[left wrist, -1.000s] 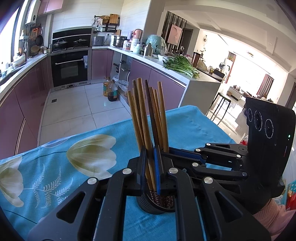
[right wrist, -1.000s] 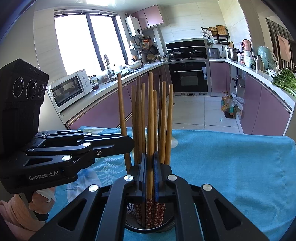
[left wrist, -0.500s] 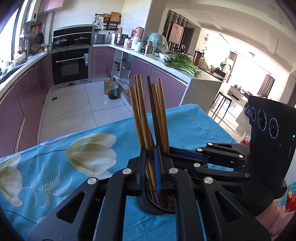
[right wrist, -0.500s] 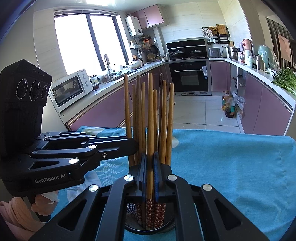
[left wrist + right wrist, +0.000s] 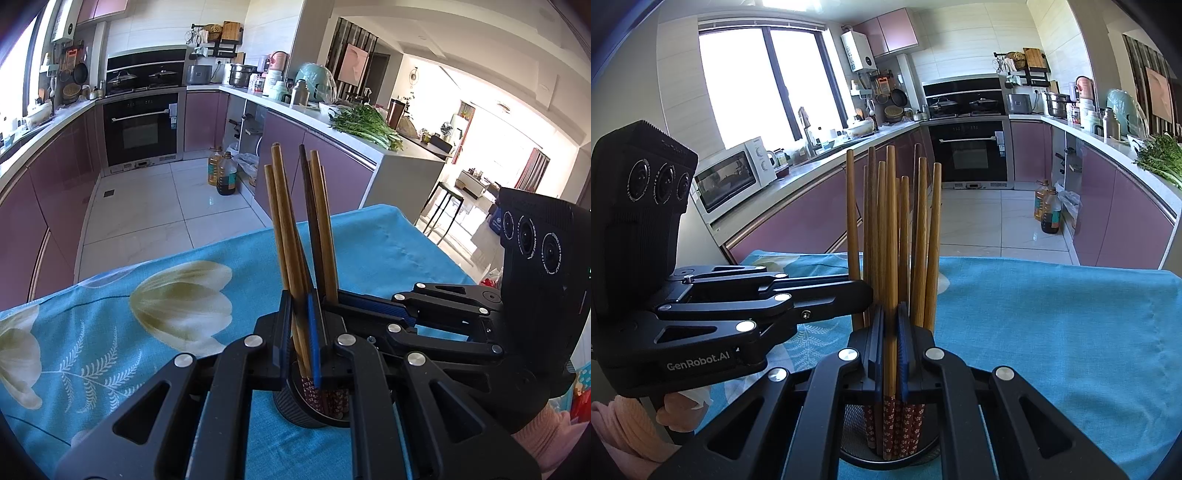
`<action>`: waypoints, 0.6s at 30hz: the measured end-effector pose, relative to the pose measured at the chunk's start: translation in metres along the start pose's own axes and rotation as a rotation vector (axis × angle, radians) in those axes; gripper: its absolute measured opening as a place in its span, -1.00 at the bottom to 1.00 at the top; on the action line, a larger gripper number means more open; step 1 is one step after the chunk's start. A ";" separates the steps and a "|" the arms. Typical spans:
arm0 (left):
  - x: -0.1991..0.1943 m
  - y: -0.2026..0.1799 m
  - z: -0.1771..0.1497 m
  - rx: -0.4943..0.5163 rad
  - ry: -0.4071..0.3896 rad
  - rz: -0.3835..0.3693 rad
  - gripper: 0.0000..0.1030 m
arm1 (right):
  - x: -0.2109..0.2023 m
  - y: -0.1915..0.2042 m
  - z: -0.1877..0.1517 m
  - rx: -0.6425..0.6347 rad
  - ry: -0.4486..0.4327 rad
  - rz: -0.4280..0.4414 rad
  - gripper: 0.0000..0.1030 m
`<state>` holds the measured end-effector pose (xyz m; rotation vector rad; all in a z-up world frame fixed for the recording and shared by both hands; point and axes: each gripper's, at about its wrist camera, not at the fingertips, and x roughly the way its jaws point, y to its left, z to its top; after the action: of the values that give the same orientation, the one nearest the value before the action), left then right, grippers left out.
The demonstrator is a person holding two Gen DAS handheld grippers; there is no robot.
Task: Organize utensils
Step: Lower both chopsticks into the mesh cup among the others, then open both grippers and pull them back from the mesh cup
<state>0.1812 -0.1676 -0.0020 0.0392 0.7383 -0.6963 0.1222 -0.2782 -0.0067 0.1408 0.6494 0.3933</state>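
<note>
Several wooden chopsticks (image 5: 905, 236) with red flowered ends stand upright in a black mesh holder (image 5: 857, 450) on the table. My right gripper (image 5: 891, 347) is shut on one chopstick (image 5: 891, 258) just above the holder. My left gripper (image 5: 301, 328) is shut on another chopstick (image 5: 284, 229) in the same holder (image 5: 295, 410), coming in from the left side. Each gripper shows in the other's view: the right one (image 5: 369, 306) and the left one (image 5: 849, 295). The fingertips meet at the bundle.
The table carries a teal cloth (image 5: 1052, 325) with pale flower prints (image 5: 181, 295). Its far edge drops to a tiled kitchen floor. Purple cabinets, an oven (image 5: 142, 129) and a microwave (image 5: 735, 177) stand beyond.
The chopstick in my left gripper has moved in toward the bundle and stands closer to upright. My left gripper has pushed nearer the holder. My right gripper stays shut on its chopstick.
</note>
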 end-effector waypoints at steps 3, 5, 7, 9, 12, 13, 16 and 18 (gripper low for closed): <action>0.000 0.001 0.000 -0.003 0.002 -0.001 -0.82 | 0.001 -0.001 0.000 0.004 0.000 0.001 -0.88; 0.002 0.001 0.000 -0.006 0.005 -0.003 -0.82 | 0.001 -0.001 0.000 0.003 0.000 -0.001 -0.86; 0.002 0.001 -0.001 -0.006 0.006 -0.003 -0.81 | 0.001 -0.002 -0.001 0.004 0.000 0.000 -0.85; 0.003 0.001 -0.001 -0.007 0.007 -0.004 -0.81 | 0.001 -0.002 0.000 0.004 0.000 0.000 -0.85; 0.003 0.002 -0.001 -0.011 0.008 -0.007 -0.81 | 0.000 -0.005 -0.001 0.006 0.001 0.001 -0.85; 0.003 0.002 -0.002 -0.012 0.008 -0.008 -0.81 | 0.000 -0.004 -0.001 0.006 0.002 0.001 -0.85; 0.004 0.002 -0.003 -0.016 0.007 -0.008 -0.80 | 0.001 -0.005 -0.002 0.006 0.002 0.002 -0.85; 0.004 0.003 -0.004 -0.020 0.004 -0.007 -0.80 | 0.001 -0.004 -0.003 0.006 0.002 0.004 -0.85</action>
<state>0.1826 -0.1663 -0.0082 0.0199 0.7496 -0.6962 0.1222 -0.2820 -0.0104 0.1470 0.6522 0.3953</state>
